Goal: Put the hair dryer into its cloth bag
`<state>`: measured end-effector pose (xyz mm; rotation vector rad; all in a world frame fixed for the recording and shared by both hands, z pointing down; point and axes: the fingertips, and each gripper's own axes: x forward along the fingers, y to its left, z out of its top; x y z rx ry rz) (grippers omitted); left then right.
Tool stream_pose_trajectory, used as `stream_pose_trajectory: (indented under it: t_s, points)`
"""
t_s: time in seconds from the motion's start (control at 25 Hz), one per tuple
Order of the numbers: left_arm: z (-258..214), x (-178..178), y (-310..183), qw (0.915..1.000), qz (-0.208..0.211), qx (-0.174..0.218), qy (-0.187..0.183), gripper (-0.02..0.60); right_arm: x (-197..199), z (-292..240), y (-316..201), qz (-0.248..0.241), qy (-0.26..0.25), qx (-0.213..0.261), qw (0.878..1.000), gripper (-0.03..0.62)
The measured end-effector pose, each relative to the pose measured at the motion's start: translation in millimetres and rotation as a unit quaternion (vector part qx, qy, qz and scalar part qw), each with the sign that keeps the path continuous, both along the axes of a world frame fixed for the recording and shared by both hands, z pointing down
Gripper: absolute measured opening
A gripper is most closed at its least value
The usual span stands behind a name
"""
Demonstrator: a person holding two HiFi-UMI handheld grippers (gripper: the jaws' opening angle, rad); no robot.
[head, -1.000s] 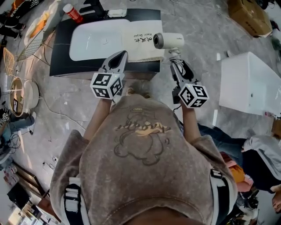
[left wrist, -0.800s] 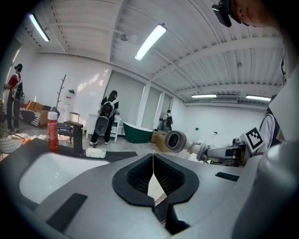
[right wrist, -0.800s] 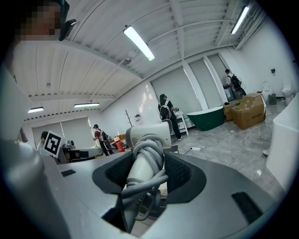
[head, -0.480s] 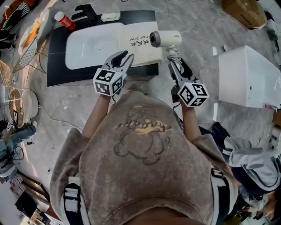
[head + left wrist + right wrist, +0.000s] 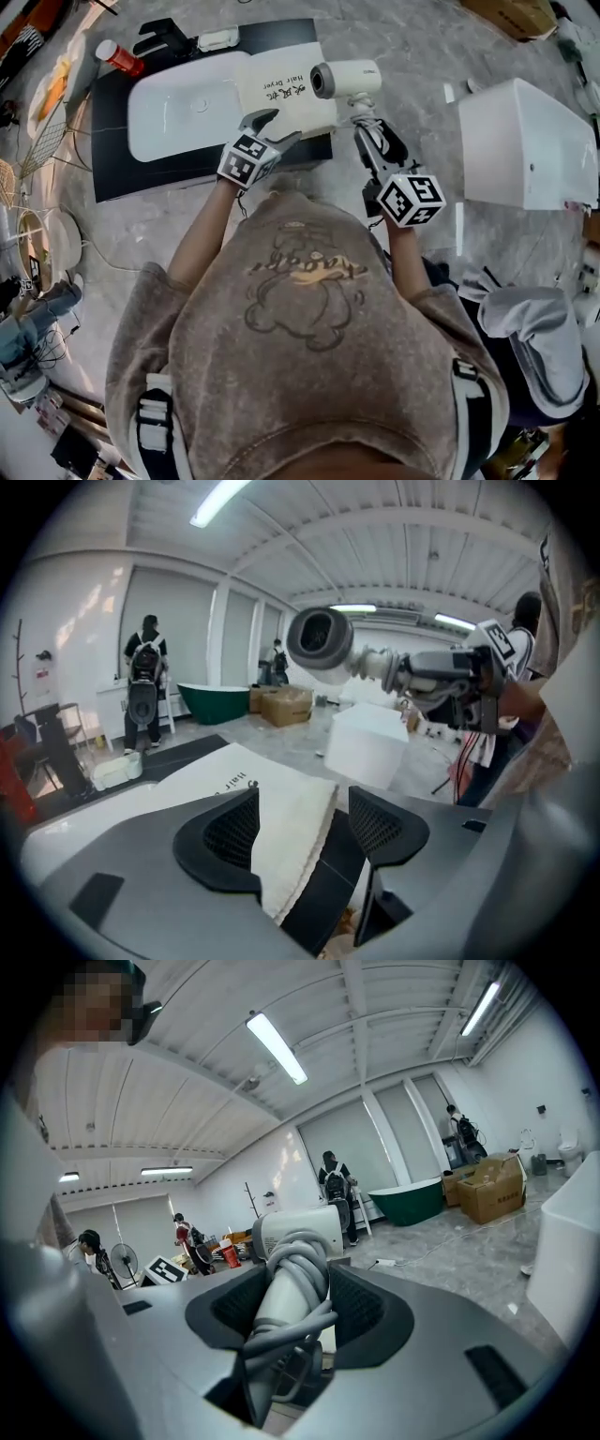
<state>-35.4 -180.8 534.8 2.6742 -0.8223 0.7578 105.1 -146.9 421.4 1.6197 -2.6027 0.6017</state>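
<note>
The white hair dryer (image 5: 343,79) hangs in the air over the counter's right end, nozzle to the left. My right gripper (image 5: 367,128) is shut on its handle, which has the grey cord wound round it (image 5: 292,1288). The cream cloth bag (image 5: 281,89), printed with black letters, lies flat partly on the white basin (image 5: 178,103). My left gripper (image 5: 277,129) is at the bag's near edge with its jaws opening. The bag's hem (image 5: 292,827) shows between the pads, which stand apart from it. The left gripper view has the dryer (image 5: 323,644) high at the right.
The basin sits in a black counter (image 5: 108,141). A red can (image 5: 117,58) and a black fitting (image 5: 164,37) stand at its far left. A big white box (image 5: 525,141) is on the floor at the right. Several people and a green bathtub (image 5: 211,697) are far off.
My left gripper has come down and forward to the bag's near edge, and its jaws have gone from shut to wide apart. The right gripper has kept the dryer where it was.
</note>
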Motion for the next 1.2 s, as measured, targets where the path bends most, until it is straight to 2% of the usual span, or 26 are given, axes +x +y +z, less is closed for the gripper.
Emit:
stream_pose_trajectory:
  t_s: [0.24, 0.48, 0.68, 0.88, 1.08, 1.2]
  points:
    - [55, 13, 2, 0.9925, 0.076, -0.007, -0.095, 0.290, 0, -1, -1, 0.005, -0.002, 0.002, 1.000, 0.210]
    - [88, 18, 6, 0.9828, 0.111, -0.010, -0.148, 0.285, -1, -1, -2, 0.013, -0.003, 0.000, 1.000, 0.210]
    - [92, 23, 5, 0.9822, 0.106, -0.014, -0.154, 0.245, 7, -7, 1, 0.019, -0.005, 0.002, 1.000, 0.210]
    - [95, 21, 2, 0.9811, 0.107, -0.011, -0.161, 0.179, 9, -7, 3, 0.026, -0.009, -0.001, 1.000, 0.210]
    - [99, 23, 4, 0.9771, 0.130, -0.008, -0.169, 0.124, 9, -6, 2, 0.028, -0.010, -0.005, 1.000, 0.210]
    - [99, 22, 3, 0.9782, 0.127, -0.010, -0.164, 0.100, 9, -3, 2, 0.030, -0.011, -0.006, 0.999, 0.210]
